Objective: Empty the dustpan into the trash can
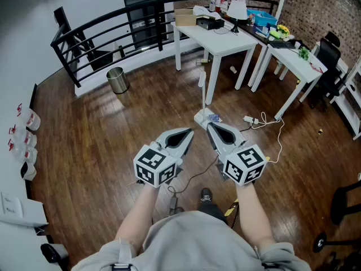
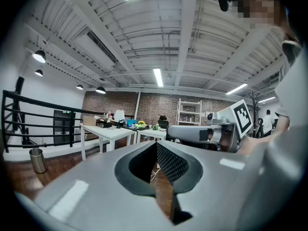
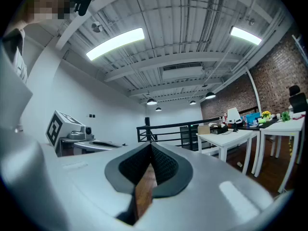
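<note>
A white long-handled dustpan [image 1: 205,118] stands on the wooden floor beside a white table leg, its handle upright, with small scraps in its pan. A round metal trash can [image 1: 117,79] stands far off at the left by the black railing; it also appears in the left gripper view [image 2: 37,160]. I hold both grippers level, side by side, just short of the dustpan. The left gripper [image 1: 189,133] [image 2: 156,143] is shut and empty. The right gripper [image 1: 210,126] [image 3: 150,146] is shut and empty too. Neither touches the dustpan.
White tables [image 1: 217,41] loaded with clutter stand behind the dustpan. A white cable and plug [image 1: 256,120] lie on the floor at the right. A black railing [image 1: 107,33] runs along the back left. Black chairs [image 1: 330,52] stand at the right, bottles [image 1: 22,143] by the left wall.
</note>
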`<state>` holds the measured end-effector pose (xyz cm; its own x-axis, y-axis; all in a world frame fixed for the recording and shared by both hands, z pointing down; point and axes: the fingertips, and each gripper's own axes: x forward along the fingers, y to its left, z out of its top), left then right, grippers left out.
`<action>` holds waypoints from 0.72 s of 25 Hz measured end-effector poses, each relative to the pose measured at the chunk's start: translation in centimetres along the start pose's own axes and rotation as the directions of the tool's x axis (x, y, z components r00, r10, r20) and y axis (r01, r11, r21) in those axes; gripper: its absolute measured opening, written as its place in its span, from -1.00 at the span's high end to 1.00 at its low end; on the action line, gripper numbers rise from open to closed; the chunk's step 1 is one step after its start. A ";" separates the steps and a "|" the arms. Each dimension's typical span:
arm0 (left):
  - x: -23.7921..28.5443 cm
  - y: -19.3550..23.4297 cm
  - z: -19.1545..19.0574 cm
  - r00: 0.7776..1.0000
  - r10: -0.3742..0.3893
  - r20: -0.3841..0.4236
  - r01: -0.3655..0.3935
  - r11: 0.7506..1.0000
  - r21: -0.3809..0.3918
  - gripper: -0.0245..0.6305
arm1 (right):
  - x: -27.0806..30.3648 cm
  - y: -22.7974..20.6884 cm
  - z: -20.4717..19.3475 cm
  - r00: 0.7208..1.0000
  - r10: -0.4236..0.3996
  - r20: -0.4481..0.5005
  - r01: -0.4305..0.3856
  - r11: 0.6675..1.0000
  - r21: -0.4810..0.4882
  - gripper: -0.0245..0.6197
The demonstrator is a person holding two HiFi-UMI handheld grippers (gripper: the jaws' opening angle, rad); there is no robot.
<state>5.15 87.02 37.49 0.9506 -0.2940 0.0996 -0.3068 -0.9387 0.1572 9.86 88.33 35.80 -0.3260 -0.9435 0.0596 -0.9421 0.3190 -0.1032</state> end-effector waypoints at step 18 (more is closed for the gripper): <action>15.2 8.6 1.5 0.986 0.166 0.009 -0.166 0.985 -0.041 0.91 | 8.1 -17.6 0.2 0.995 0.081 -0.049 -0.080 0.996 0.030 0.92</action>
<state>17.08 74.21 38.90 0.8867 -0.4477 0.1150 -0.4618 -0.8688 0.1786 23.82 75.04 37.86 -0.4048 -0.9089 0.0998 -0.9103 0.3903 -0.1376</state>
